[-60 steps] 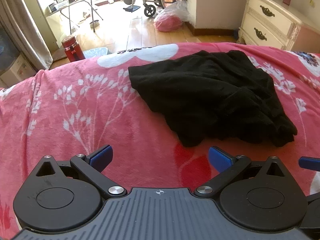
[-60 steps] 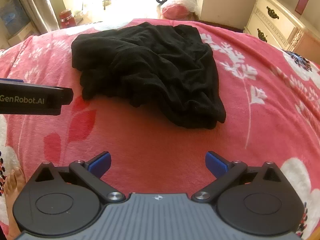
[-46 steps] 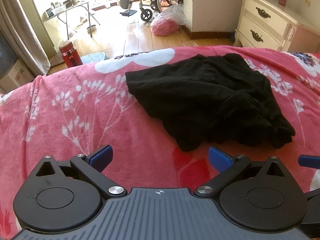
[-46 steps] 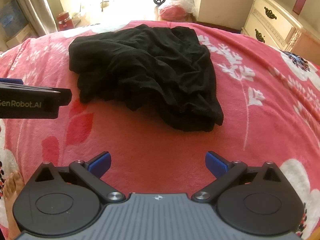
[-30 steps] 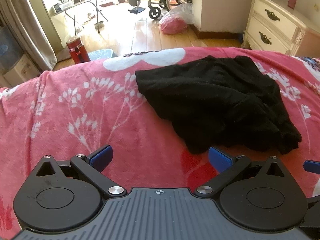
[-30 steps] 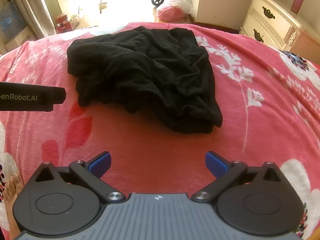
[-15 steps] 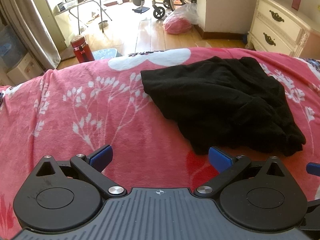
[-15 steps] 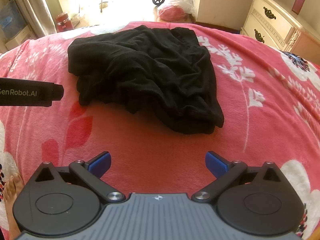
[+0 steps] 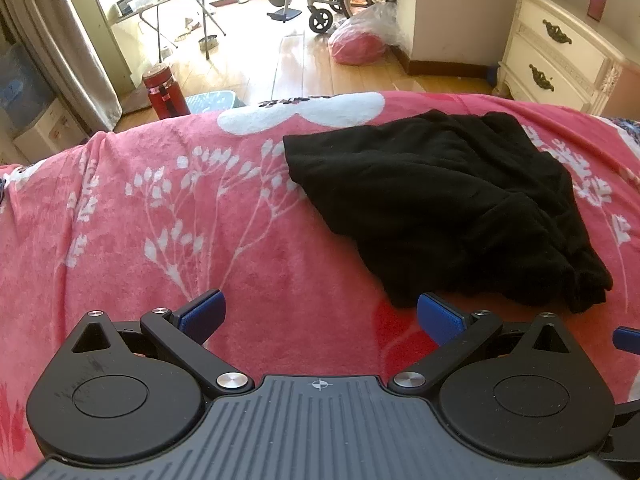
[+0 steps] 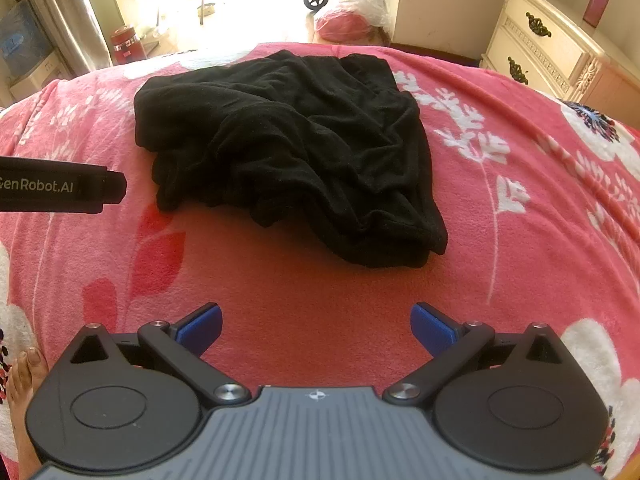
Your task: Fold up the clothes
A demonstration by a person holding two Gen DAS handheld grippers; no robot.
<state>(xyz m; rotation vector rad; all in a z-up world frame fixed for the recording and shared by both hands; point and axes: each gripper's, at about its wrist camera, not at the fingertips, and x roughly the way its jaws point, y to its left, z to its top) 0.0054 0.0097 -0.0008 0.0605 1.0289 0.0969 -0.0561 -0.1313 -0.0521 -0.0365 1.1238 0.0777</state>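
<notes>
1. Black, soft knit fabric: the garment (image 9: 440, 200) lies in a rumpled heap on the pink floral blanket (image 9: 160, 220) that covers the bed, toward the far side and well clear of both my tools.
2. My left hand-held gripper (image 9: 319, 314) is released, its blue pads spread wide and nothing between them. It hovers above the blanket, just short of the garment's near left corner.
3. My right hand-held gripper (image 10: 316, 326) is likewise released and empty, positioned over bare blanket facing the garment's near edge.
4. Progress: I judge the fold as not yet started. The cloth is bunched, with loose ridges and a thick roll along its near right side (image 10: 400, 240); no clean crease or squared edge is visible.
5. Remaining work, as I judge it: grasp two corners, spread the piece flat, then make the folds.
6. Orientation: seen from the right wrist, the heap's long axis runs diagonally, from the far left corner (image 10: 144, 100) to the near right corner (image 10: 436, 240). The far left end lies flatter; the near right end is thicker and layered.
7. I cannot tell which end is the collar or hem, nor what type of garment it is.
</notes>
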